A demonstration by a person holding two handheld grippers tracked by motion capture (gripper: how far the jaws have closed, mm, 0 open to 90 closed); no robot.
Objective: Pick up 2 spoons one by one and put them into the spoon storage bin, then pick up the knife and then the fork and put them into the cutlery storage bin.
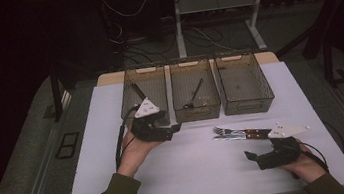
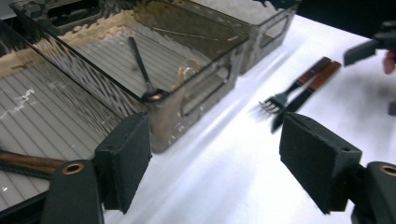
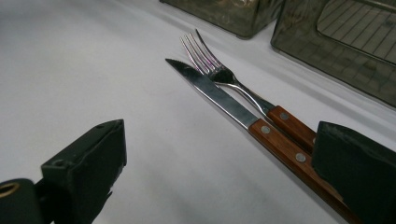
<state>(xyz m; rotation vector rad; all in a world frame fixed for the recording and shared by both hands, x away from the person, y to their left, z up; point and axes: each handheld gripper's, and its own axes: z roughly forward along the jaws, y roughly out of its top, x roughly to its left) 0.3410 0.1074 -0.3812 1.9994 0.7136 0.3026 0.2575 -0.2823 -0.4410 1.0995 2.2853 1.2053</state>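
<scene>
Lying side by side, steel fork (image 3: 219, 70) and knife (image 3: 219, 98) show brown riveted handles; both tongs apart.

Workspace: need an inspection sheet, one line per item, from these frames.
Surface: white table top, bare around the cutlery.
Job's things: steel fork with a brown wooden handle and steel knife with a brown wooden handle lie side by side on the white top; three smoky translucent plastic bins stand in a row at the far edge; a dark spoon lies in the middle bin, a wooden-handled utensil in the left one.
Clutter: nothing seen.
Grippers: left gripper by the left bin, jaws open and empty; right gripper jaws open, near the handles.
Cables: black cable trails from the left gripper.
Surroundings: dark; metal frame legs behind the table.
</scene>
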